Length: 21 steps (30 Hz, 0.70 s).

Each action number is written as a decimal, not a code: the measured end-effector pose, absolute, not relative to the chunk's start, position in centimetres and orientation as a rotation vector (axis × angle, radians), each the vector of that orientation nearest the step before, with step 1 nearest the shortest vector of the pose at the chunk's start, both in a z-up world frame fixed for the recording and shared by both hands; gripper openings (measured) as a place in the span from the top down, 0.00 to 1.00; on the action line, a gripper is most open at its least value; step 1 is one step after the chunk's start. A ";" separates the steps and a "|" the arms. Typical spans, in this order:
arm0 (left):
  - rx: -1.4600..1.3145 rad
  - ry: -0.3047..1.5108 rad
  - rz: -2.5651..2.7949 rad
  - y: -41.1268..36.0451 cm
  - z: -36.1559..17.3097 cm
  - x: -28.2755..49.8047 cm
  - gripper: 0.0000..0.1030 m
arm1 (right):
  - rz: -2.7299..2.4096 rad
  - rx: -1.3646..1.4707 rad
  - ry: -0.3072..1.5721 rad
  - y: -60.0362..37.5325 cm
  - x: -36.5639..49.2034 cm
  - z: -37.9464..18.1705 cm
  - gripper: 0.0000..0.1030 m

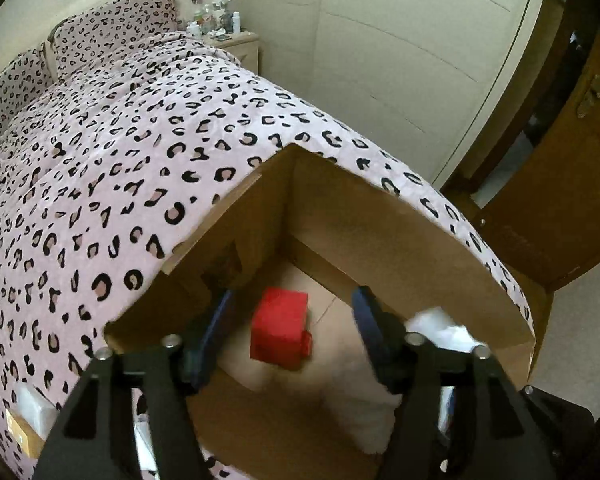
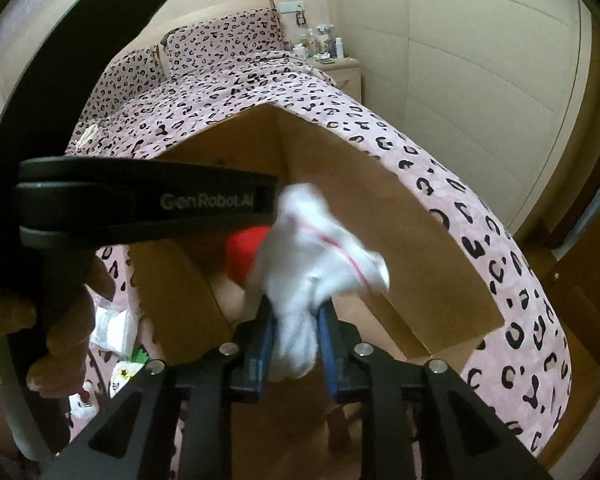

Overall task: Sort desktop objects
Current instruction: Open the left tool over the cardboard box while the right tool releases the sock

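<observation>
An open cardboard box [image 1: 400,216] stands on a bed with a pink leopard-print cover. A red block [image 1: 280,330] lies on the box floor, or just above it, between and beyond the fingers of my left gripper [image 1: 296,320], which is open and holds nothing. My right gripper [image 2: 296,320] is shut on a white crumpled bag with a red line [image 2: 320,248] and holds it over the same box [image 2: 380,184]. The red block [image 2: 242,256] shows behind the bag. The bag also shows at the right inside the box in the left wrist view [image 1: 440,328].
The left gripper's black body [image 2: 140,204] and a hand cross the left of the right wrist view. Small packets [image 2: 112,328] lie on the bed left of the box. A nightstand with bottles [image 1: 224,28] stands at the bed's head. A wooden door [image 1: 560,180] is at the right.
</observation>
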<state>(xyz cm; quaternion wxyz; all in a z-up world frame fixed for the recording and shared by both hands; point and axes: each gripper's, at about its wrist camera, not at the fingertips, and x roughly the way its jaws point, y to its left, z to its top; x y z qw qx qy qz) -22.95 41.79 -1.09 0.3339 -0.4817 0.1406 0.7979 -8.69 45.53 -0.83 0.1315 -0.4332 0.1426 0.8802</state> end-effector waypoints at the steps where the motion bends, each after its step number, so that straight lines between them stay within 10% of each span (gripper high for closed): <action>1: -1.255 0.364 2.088 41.7 -1.0 -23.0 0.36 | 2.554 -1.254 0.421 45.6 -8.6 -0.7 0.76; 21: -1.252 0.281 2.187 33.9 3.7 -20.1 0.34 | 2.589 -1.204 0.443 44.5 -6.0 4.5 0.72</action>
